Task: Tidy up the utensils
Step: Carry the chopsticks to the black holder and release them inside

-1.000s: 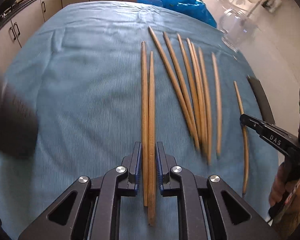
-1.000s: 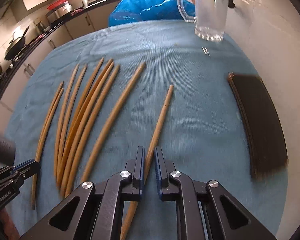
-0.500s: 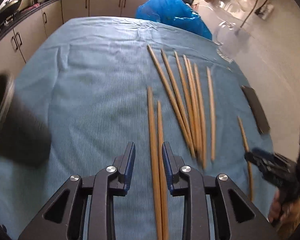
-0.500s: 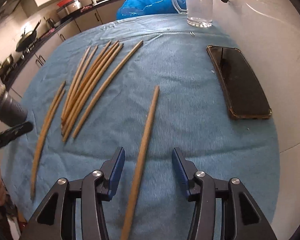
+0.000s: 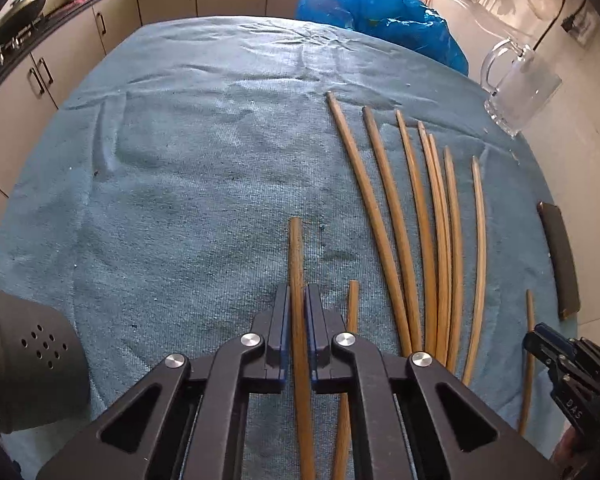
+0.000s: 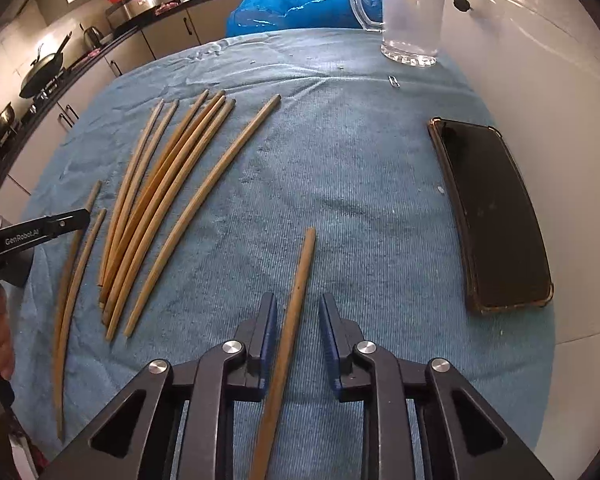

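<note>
The left gripper [image 5: 297, 328] clamps one chopstick [image 5: 296, 264] near the bench's [image 5: 180, 160] front edge. The right gripper [image 6: 297, 332] stands open around another chopstick [image 6: 300, 280], which lies apart from the fanned chopsticks [image 6: 160, 200].

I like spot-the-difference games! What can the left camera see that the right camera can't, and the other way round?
Only the left camera: the left tool pinching a chopstick, with a second chopstick beside it, and the grey holder's holes.

Only the right camera: the right tool open around a lone chopstick, the whole phone, a small clip, and a red-lidded pot.

Both: the blue cloth, the row of chopsticks, the glass mug, the blue bag and a pan.
</note>
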The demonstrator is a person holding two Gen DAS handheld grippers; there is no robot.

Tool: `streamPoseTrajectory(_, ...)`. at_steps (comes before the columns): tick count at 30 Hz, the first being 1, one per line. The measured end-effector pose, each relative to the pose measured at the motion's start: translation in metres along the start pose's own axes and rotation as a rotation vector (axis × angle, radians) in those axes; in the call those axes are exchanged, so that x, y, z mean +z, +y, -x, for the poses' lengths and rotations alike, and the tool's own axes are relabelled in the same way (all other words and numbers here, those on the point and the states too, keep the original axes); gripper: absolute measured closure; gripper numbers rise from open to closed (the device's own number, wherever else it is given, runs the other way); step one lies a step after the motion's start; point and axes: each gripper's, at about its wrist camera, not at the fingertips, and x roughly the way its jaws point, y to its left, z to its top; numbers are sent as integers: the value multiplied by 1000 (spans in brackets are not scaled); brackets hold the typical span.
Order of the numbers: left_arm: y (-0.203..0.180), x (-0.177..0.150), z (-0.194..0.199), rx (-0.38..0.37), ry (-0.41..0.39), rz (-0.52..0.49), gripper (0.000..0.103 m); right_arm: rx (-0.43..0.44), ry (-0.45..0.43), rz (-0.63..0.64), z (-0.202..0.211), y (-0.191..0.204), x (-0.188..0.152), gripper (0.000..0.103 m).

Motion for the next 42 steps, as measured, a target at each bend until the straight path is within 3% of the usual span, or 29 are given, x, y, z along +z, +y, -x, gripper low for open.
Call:
streamPoseTrajectory(7,-8,4,-3,22,0,-23,96,-84,78,46,-9,15,16,80)
streamPoseTrajectory(10,-4,-1,7,-16,-15,-7,97,-95,93,63,-12,19,21,95)
streamPoseTrajectory(12,-1,-7,22,-34,-50,-2,97,-80,78,55,-7,20,18,97)
streamPoseTrajectory(19,8,-37,102,-141,-206,-19,97,10,-113,70,57,37,-5,97)
streamPoseTrajectory(25,16,-80,183,-188,-381,-66,97,84,-279,93,119,64,-22,97)
streamPoseTrajectory(31,36,-103,255,-200,-550,-64,97,147,-436,130,168,106,-20,97)
streamPoseTrajectory(35,56,-100,295,-179,-635,-43,97,207,-524,140,195,138,-5,97)
streamPoseTrajectory(42,102,-67,342,-45,-743,4,97,374,-643,141,230,203,44,97)
